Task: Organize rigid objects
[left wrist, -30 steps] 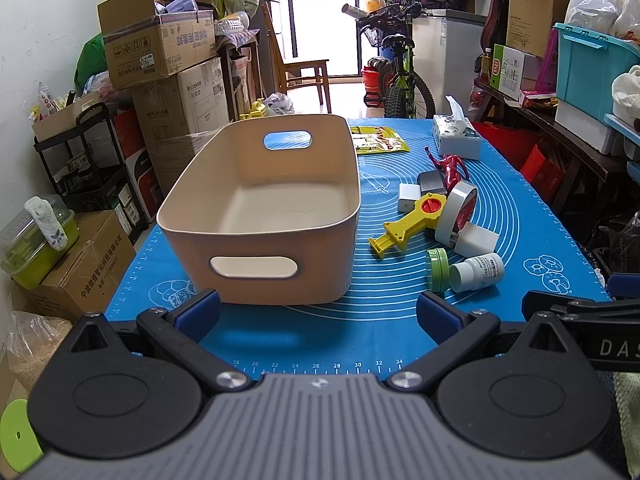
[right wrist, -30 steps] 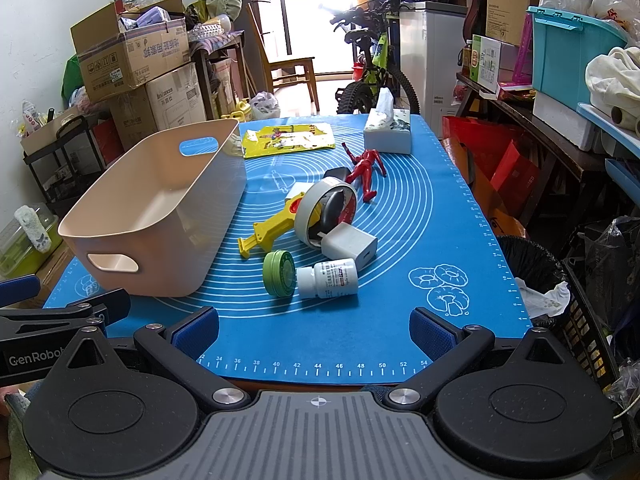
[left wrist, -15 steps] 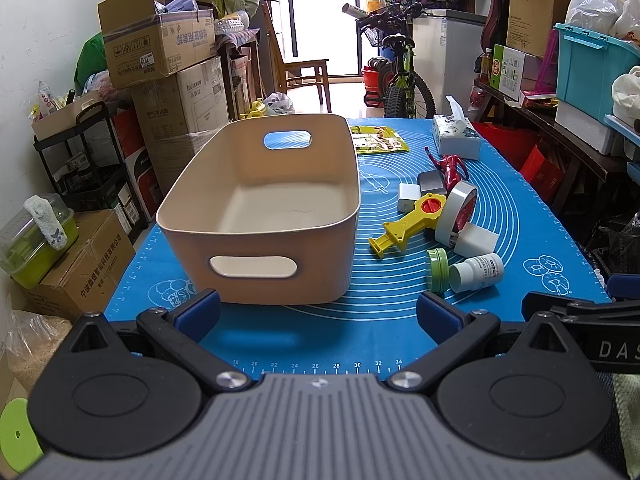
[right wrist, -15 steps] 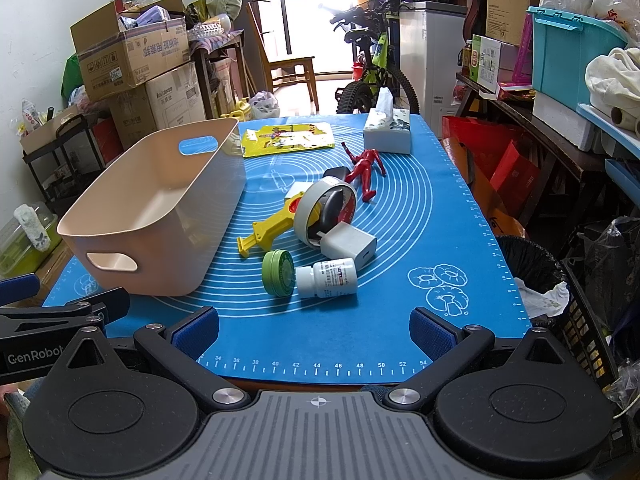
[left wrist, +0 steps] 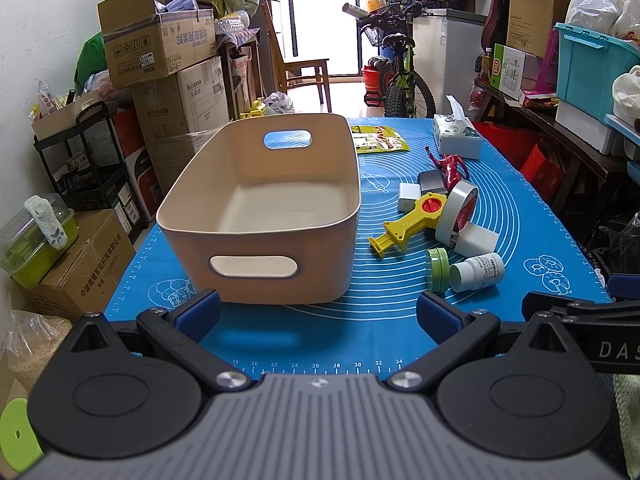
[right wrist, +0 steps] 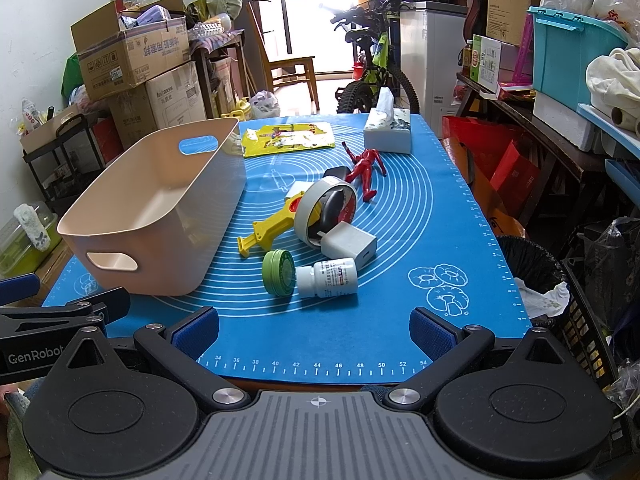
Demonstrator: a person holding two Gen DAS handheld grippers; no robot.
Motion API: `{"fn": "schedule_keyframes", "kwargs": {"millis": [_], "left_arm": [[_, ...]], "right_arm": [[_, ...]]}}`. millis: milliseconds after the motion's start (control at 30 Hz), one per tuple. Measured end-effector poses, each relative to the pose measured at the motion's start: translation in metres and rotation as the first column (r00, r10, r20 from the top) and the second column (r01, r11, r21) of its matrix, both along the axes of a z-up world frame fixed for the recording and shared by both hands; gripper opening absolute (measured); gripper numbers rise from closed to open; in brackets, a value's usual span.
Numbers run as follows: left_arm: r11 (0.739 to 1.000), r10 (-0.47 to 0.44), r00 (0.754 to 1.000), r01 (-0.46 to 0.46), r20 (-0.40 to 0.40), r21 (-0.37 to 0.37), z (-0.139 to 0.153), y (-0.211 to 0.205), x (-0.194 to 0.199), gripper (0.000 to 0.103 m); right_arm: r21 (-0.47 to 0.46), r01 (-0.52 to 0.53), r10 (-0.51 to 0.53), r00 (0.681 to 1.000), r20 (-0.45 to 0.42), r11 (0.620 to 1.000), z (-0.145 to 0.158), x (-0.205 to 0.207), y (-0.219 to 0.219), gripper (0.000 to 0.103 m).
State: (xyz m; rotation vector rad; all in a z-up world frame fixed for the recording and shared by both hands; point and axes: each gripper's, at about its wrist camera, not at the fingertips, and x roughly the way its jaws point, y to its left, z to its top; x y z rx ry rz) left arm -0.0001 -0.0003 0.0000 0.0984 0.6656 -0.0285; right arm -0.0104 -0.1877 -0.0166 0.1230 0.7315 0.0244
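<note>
Both grippers, left gripper (left wrist: pixel 318 314) and right gripper (right wrist: pixel 314 326), gape wide, holding nothing; the tub (left wrist: pixel 256 236) sits at 12 o'clock of the left one; the bottle (right wrist: pixel 328 278) at 12 o'clock of the right.

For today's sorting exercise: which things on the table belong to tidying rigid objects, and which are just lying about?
Job: beige bin, yellow tool, tape roll, white charger, green tin, pill bottle, red figure.

Lying about: tissue box, yellow packet.
</note>
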Motion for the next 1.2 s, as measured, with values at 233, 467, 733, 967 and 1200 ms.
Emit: {"fn": "schedule_keyframes", "kwargs": {"millis": [233,467,733,967,1200], "left_arm": [[1.000,0.000,1.000,0.000,0.000,0.000,0.000,0.000,0.000,0.103],[1.000,0.001,1.000,-0.001,-0.001,0.001,0.000,0.000,0.000,0.103],[1.000,0.008,1.000,-0.008,-0.008,-0.021,0.010,0.003,0.004,0.103],[1.000,0.012,0.999,-0.012,0.037,-0.010,0.045,0.012,0.014,0.103],[0.999,0.034,0.996,-0.037,0.078,0.036,0.077,0.027,0.043,0.102]], "right_arm": [[-0.001,0.000,0.000,1.000,0.000,1.000,0.000,0.000,0.000,0.101],[-0.006,0.005,-0.005,1.000,0.007,1.000,0.004,-0.003,0.002,0.101],[0.006,0.036,-0.036,0.999,0.010,0.999,0.018,-0.002,-0.002,0.101],[0.003,0.045,-0.045,0.998,0.043,0.999,0.038,0.004,-0.002,0.101],[0.026,0.049,-0.051,0.996,0.071,0.998,0.057,0.030,-0.008,0.101]]}}
